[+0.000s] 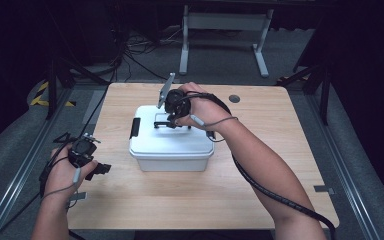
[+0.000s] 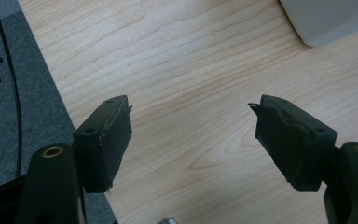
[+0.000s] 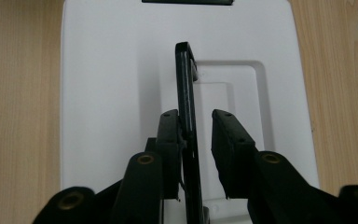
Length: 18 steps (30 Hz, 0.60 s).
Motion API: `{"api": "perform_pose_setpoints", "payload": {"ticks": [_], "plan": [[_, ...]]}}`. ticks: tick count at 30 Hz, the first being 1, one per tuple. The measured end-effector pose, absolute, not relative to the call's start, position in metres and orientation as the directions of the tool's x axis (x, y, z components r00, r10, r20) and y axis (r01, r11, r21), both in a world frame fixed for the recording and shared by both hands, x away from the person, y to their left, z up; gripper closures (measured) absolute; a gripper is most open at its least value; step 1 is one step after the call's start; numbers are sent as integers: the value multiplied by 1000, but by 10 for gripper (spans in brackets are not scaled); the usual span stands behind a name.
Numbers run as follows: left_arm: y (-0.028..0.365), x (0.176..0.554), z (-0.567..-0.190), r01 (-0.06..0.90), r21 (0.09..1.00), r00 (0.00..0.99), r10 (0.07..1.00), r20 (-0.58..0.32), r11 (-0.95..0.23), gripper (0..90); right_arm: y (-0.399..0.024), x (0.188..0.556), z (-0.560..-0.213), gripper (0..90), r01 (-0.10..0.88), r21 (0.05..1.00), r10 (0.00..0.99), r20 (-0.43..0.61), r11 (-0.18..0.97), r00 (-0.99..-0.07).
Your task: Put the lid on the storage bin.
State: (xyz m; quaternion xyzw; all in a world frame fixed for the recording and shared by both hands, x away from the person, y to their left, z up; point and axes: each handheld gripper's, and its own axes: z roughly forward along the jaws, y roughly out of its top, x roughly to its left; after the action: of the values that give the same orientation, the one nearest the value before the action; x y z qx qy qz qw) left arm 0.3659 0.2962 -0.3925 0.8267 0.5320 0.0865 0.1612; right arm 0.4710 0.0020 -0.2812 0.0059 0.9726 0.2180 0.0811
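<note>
A white plastic box (image 1: 171, 145) with a lid (image 3: 107, 93) stands in the middle of the wooden table (image 1: 180, 200). Its black carrying handle (image 3: 186, 93) is raised upright from the recess in the lid. My right gripper (image 3: 196, 116) points down onto the lid (image 1: 172, 120) and straddles that handle. One finger (image 3: 168, 135) touches the handle, while the other finger (image 3: 230, 144) stands a little apart from it. My left gripper (image 2: 191, 135) hovers open over bare wood near the table's left edge (image 1: 99, 170), holding nothing.
A black latch (image 1: 134, 127) sits on the box's left end and another (image 3: 186, 2) at the lid's far edge. A corner of the box (image 2: 326, 18) lies ahead of the left gripper. Grey floor (image 2: 9, 93) borders the table. A white desk frame (image 1: 225, 35) stands beyond.
</note>
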Motion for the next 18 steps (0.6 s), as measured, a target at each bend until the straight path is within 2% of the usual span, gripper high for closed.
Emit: {"api": "perform_pose_setpoints", "payload": {"ticks": [4,18], "plan": [[295,366,-392,851,363,419,907,-31,-380,273,-5,470,-277,638,15,473,83,-123,881,-989],[290,371,-391,843,355,440,898,-19,-405,273,-51,459,-253,591,82,586,183,-115,806,-976]]}}
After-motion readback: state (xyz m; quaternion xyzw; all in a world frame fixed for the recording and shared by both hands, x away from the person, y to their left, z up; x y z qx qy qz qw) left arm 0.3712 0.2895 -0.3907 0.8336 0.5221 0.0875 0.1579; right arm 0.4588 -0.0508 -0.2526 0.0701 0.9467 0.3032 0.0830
